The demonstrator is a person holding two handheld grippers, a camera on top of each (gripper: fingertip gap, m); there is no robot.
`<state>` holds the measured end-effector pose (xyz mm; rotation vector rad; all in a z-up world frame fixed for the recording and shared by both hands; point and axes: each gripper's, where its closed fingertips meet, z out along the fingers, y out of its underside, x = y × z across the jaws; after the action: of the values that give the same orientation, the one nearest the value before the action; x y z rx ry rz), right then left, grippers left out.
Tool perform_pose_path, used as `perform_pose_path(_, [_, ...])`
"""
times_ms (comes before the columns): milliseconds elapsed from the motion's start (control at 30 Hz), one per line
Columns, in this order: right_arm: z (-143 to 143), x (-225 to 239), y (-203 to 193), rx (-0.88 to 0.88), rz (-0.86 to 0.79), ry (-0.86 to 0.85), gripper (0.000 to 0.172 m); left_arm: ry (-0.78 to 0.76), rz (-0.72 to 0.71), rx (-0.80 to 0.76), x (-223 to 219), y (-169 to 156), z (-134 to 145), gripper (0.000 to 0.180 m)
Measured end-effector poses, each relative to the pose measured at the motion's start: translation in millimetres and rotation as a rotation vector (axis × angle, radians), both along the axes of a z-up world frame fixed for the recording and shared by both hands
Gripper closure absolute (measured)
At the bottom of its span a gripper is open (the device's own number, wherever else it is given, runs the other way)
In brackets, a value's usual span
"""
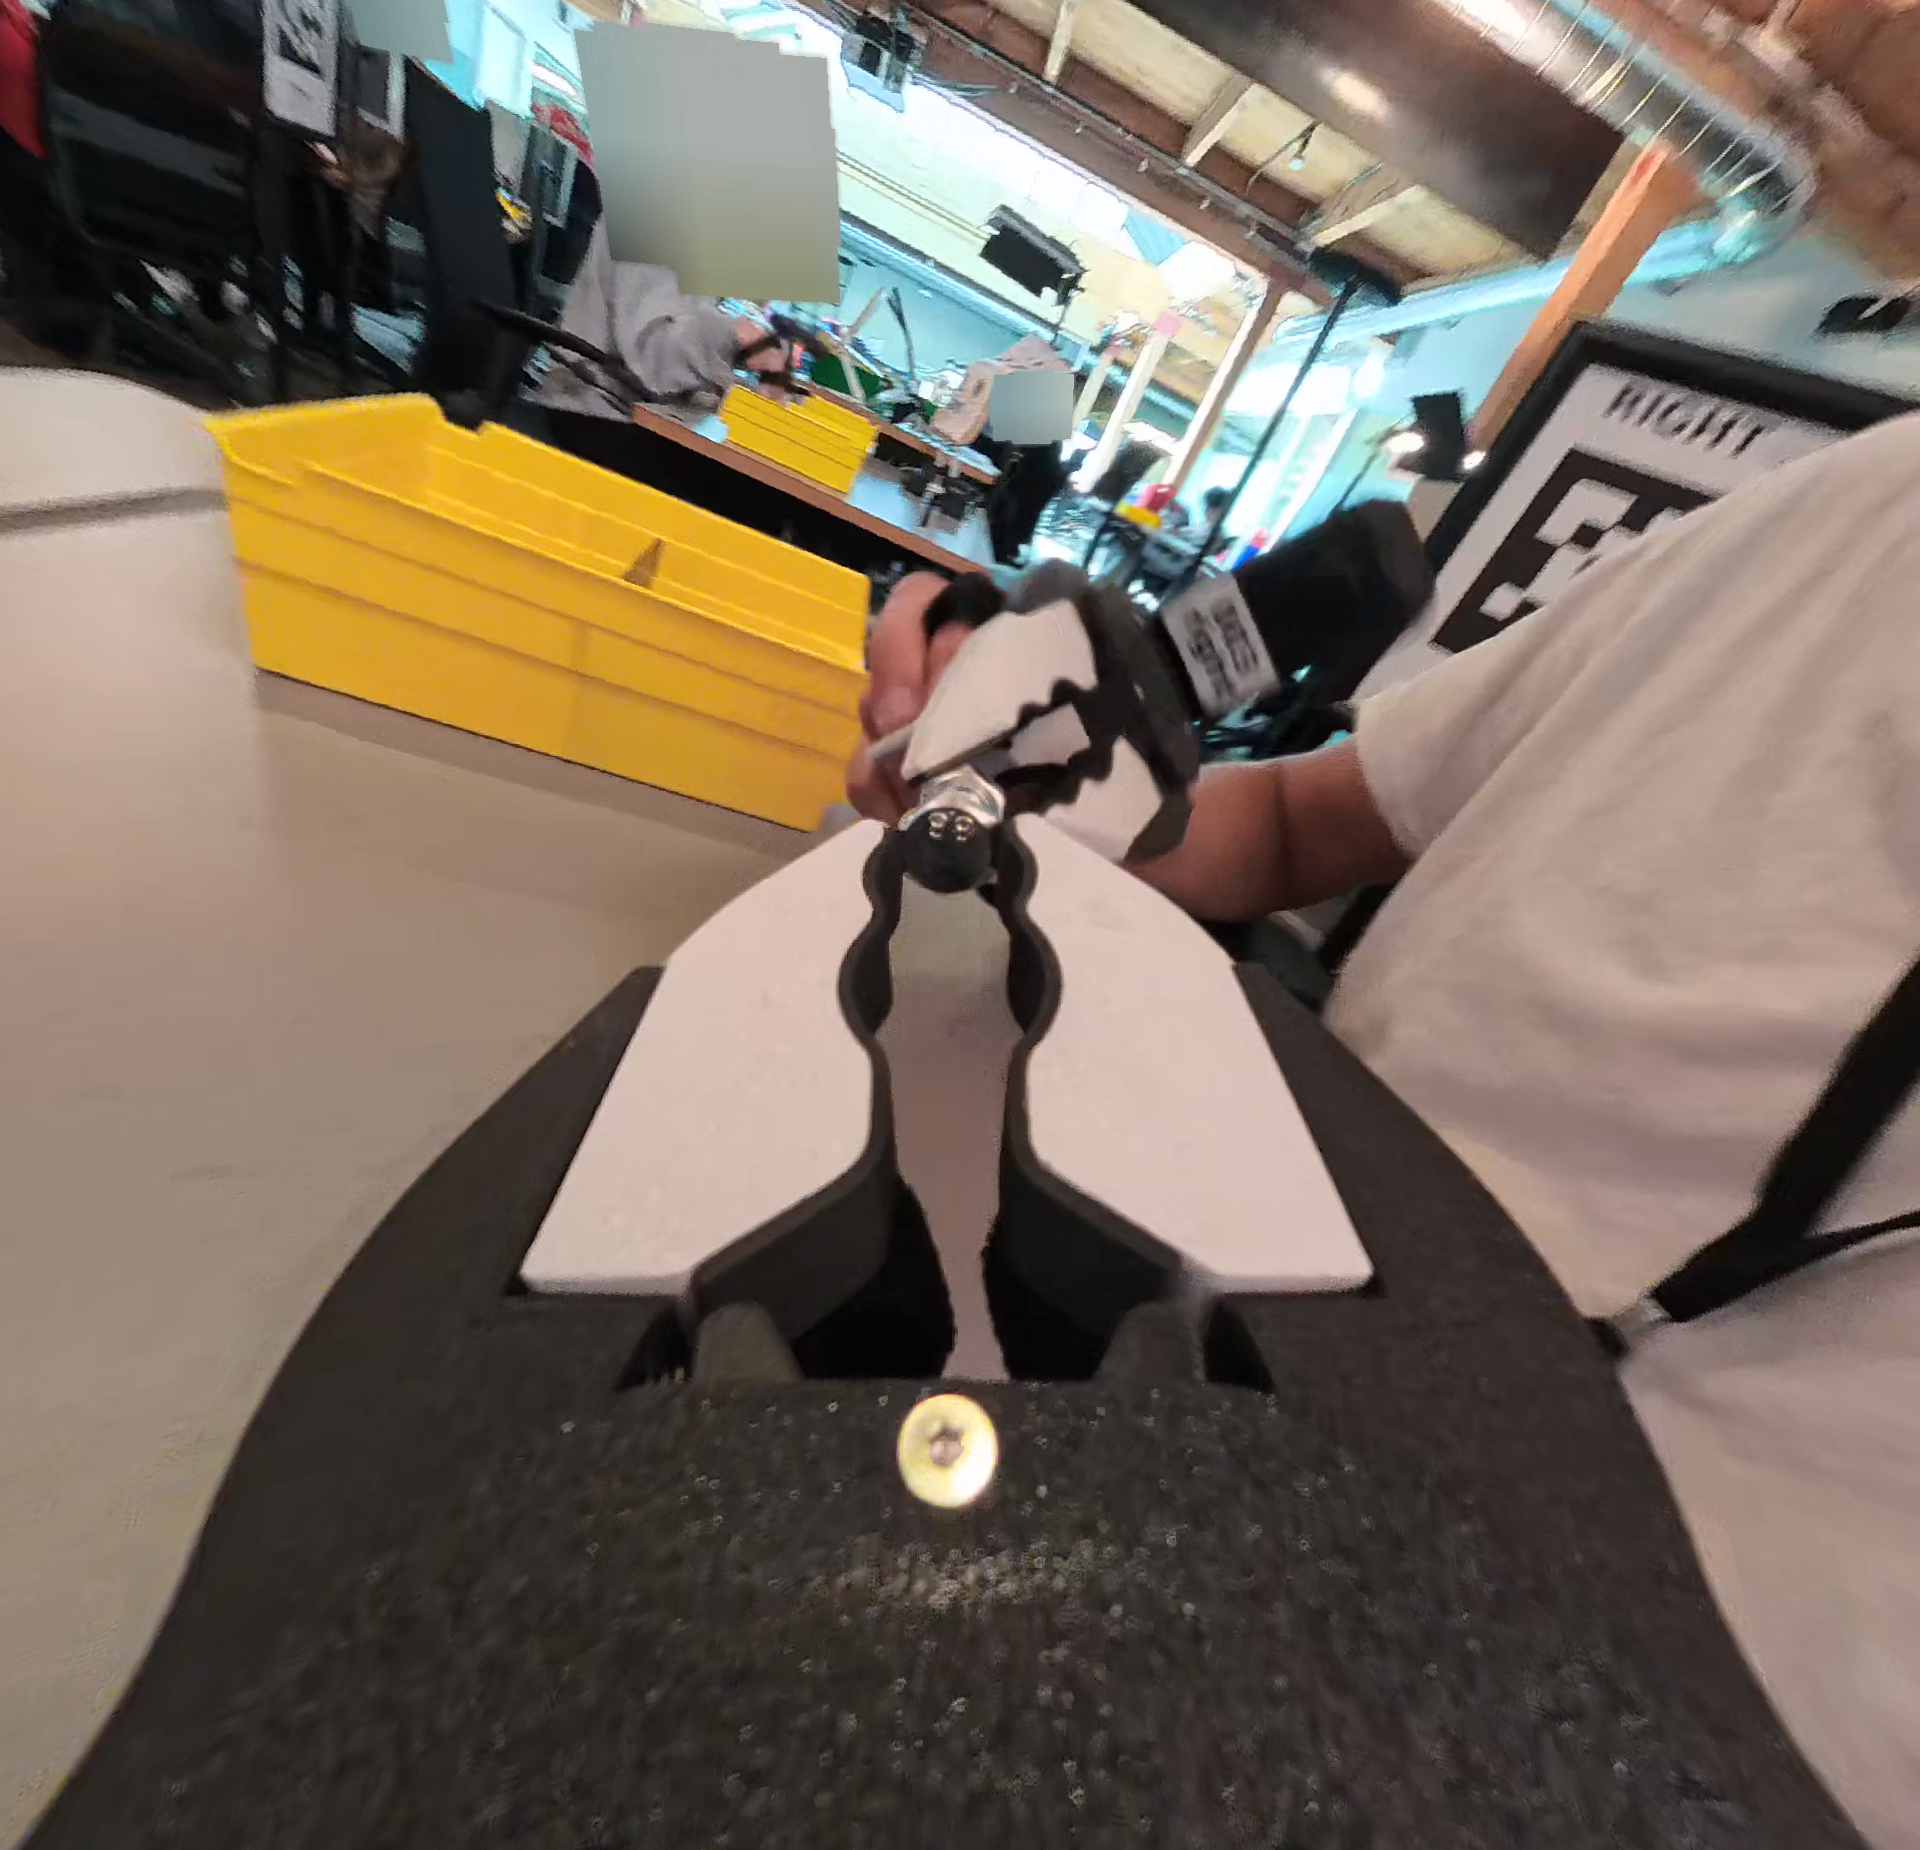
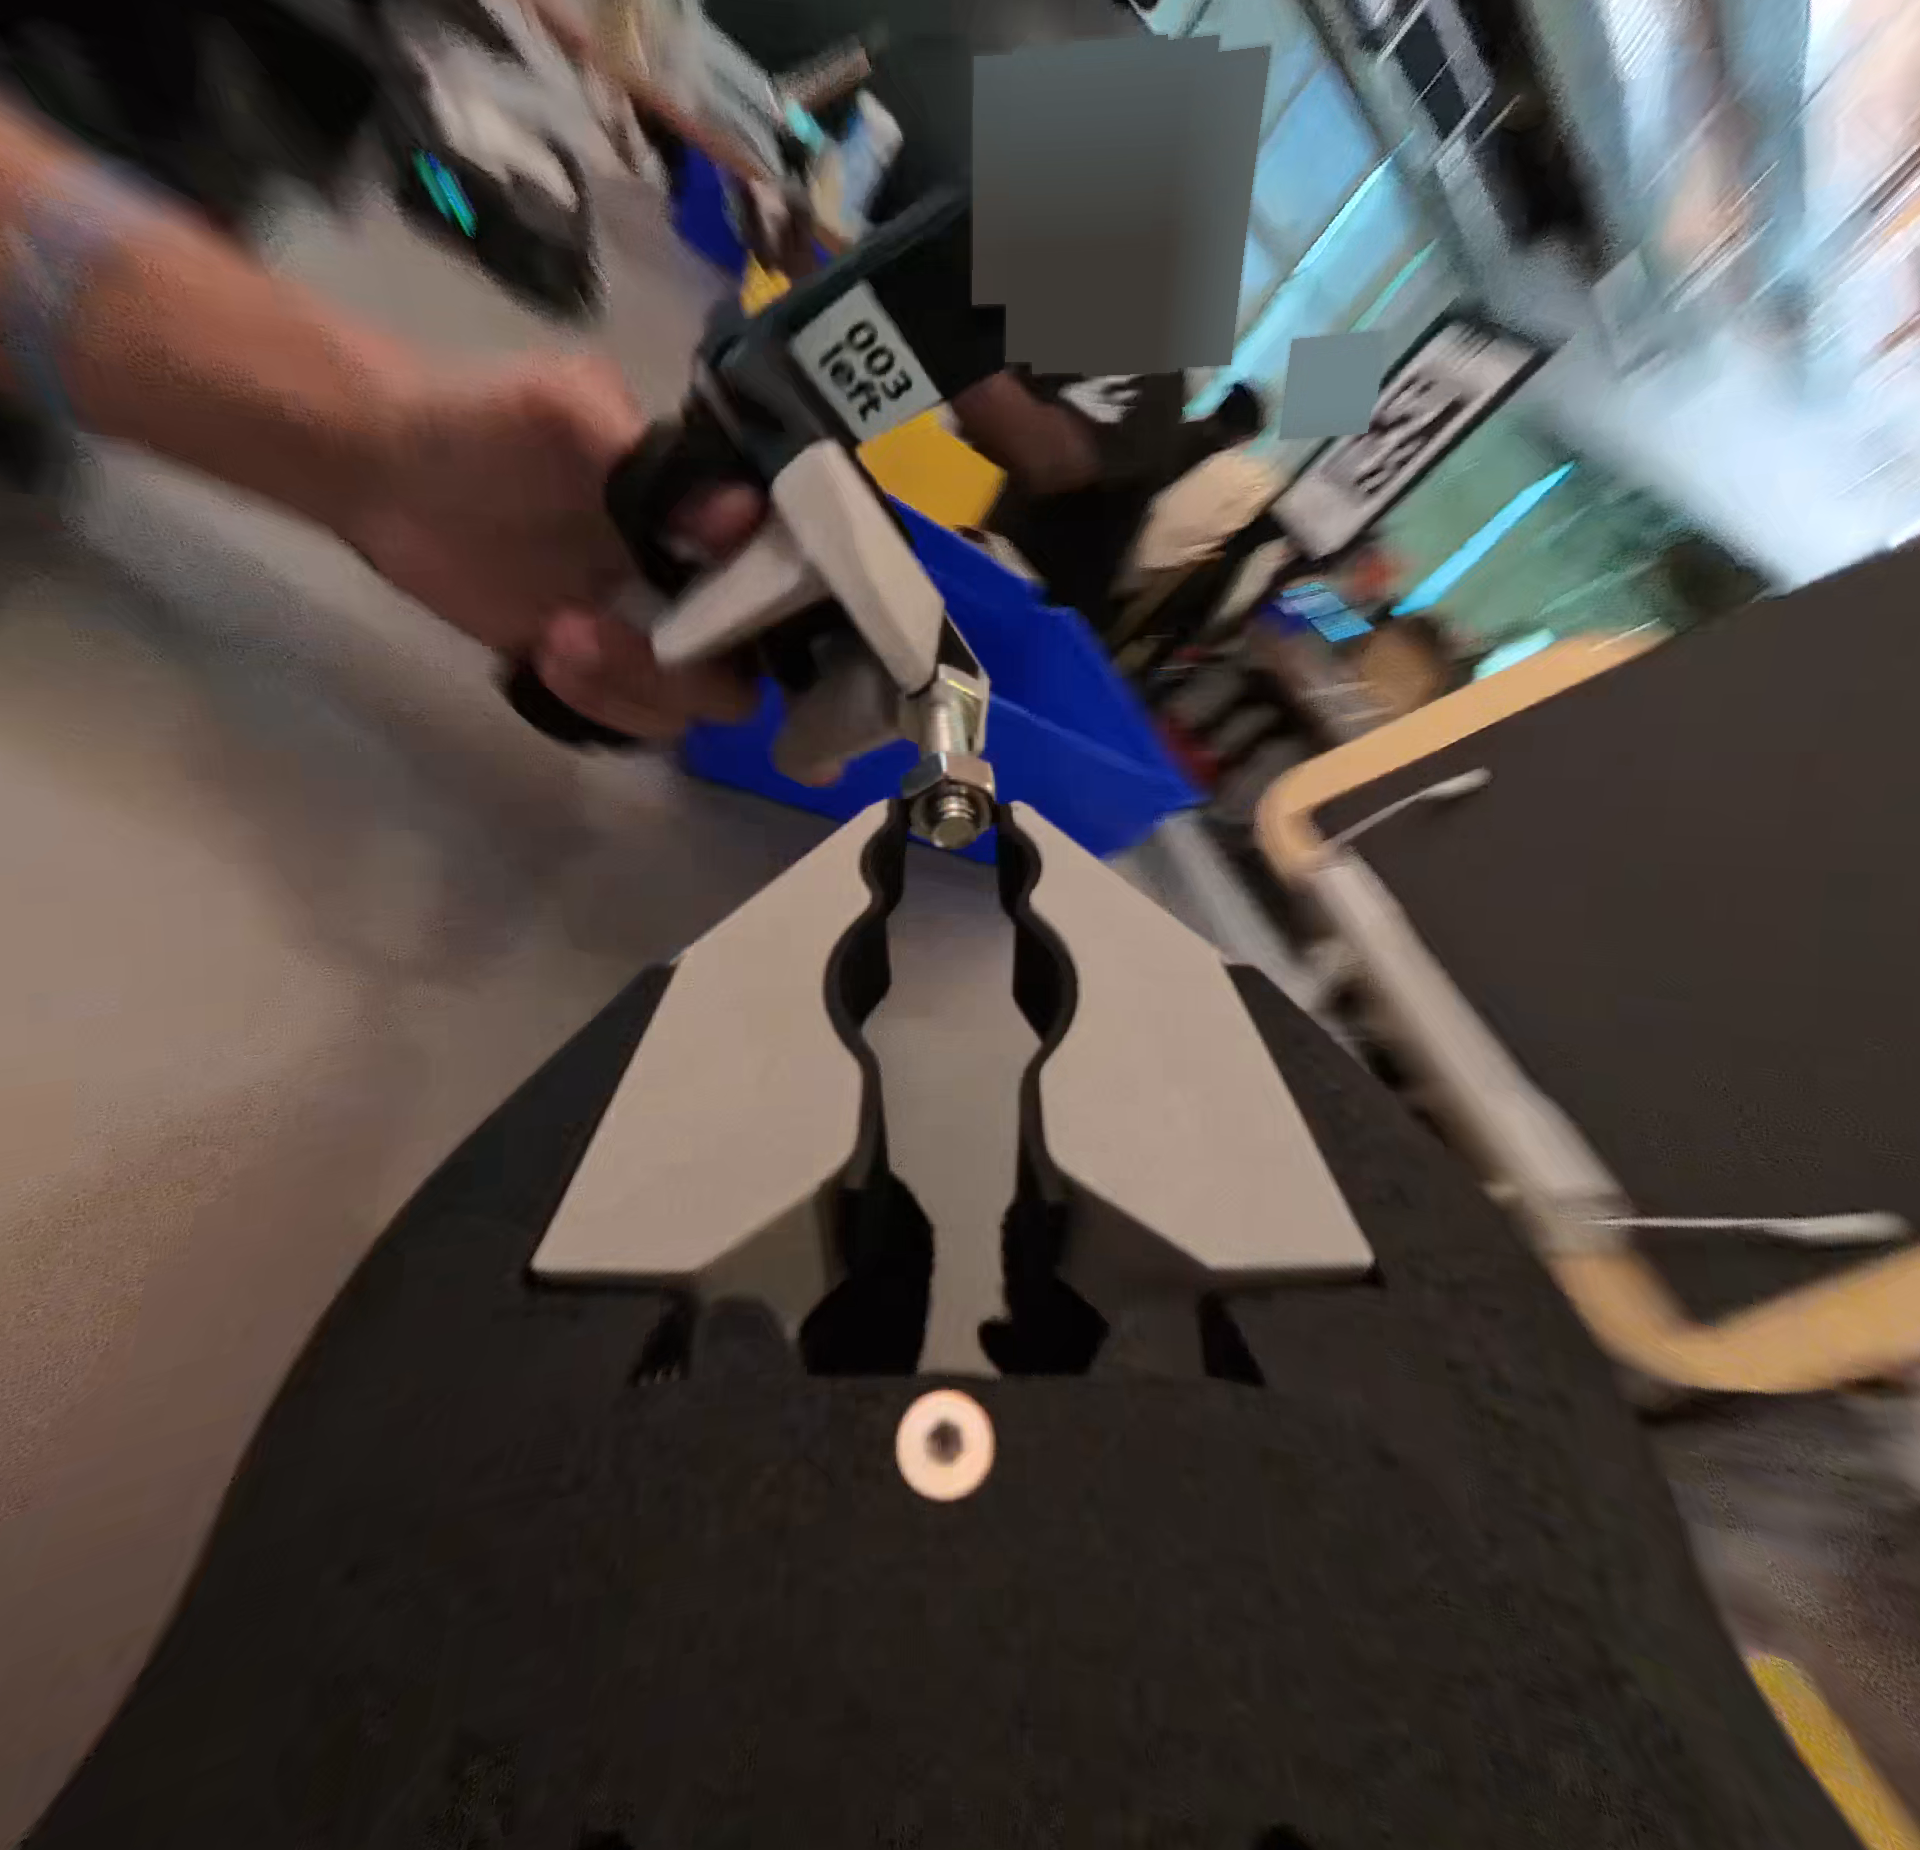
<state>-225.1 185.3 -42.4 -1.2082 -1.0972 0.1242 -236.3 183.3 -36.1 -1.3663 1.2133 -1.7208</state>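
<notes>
Two grippers on one part. Your left gripper (image 1: 943, 857) has its jaws nearly closed, pinching the black pinned end of a threaded metal connector (image 1: 940, 839). Your right gripper (image 2: 951, 832) has its jaws just as narrow, clamped on the opposite silver threaded end. A hex nut (image 2: 945, 766) sits on the thread just beyond the right fingertips. The connector hangs in the air between the two grippers, above the desk (image 1: 260, 969) and touching nothing else.

Edges: a yellow bin (image 1: 540, 616) stands on the desk to the left, beyond the grippers and well apart. A blue bin (image 2: 1049, 688) lies behind the connector in the right wrist view. Your white shirt (image 1: 1662, 865) crowds the right side. A dark board with a pale wooden edge (image 2: 1662, 917) is near on the right. The bare desk surface on the left is the open side.
</notes>
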Motion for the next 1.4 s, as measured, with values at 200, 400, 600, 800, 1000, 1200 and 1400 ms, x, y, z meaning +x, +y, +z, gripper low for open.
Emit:
perform_pose_path(200, [3.2, 1.0, 2.1, 0.893, -0.377, -0.633, 0.155, 0.011, -0.029, -0.078, -1.6, 1.2, -2.0, 0.164])
perform_pose_path(400, [11.9, 11.5, 9.1, 0.512, -0.315, -0.269, 0.142, -0.028, 0.027, -0.042, -7.3, 10.6, 4.6, 0.164])
perform_pose_path(600, [-37.3, 4.6, 26.0, -0.548, -0.001, 0.301, 0.131, -0.038, 0.175, 0.120, -11.4, 28.1, 4.3, 0.164])
perform_pose_path(800, [-22.6, -7.6, 0.8, -1.349, 0.530, 0.819, 0.130, -0.049, 0.207, 0.240, -10.0, 25.6, 5.9, 0.164])
perform_pose_path(1000, [-12.0, 3.4, 12.5, -1.462, 0.602, 1.064, 0.137, 0.027, 0.183, 0.352, 0.2, 13.4, -7.7, 0.164])
perform_pose_path(1200, [-14.9, 0.3, 9.1, -1.380, 0.544, 0.944, 0.146, 0.058, 0.180, 0.352, 4.7, 12.0, -14.4, 0.164])
perform_pose_path(1400, [-6.6, -1.0, 8.3, -1.104, 0.448, 0.816, 0.155, 0.010, 0.155, 0.299, 1.7, 10.3, -6.8, 0.163])
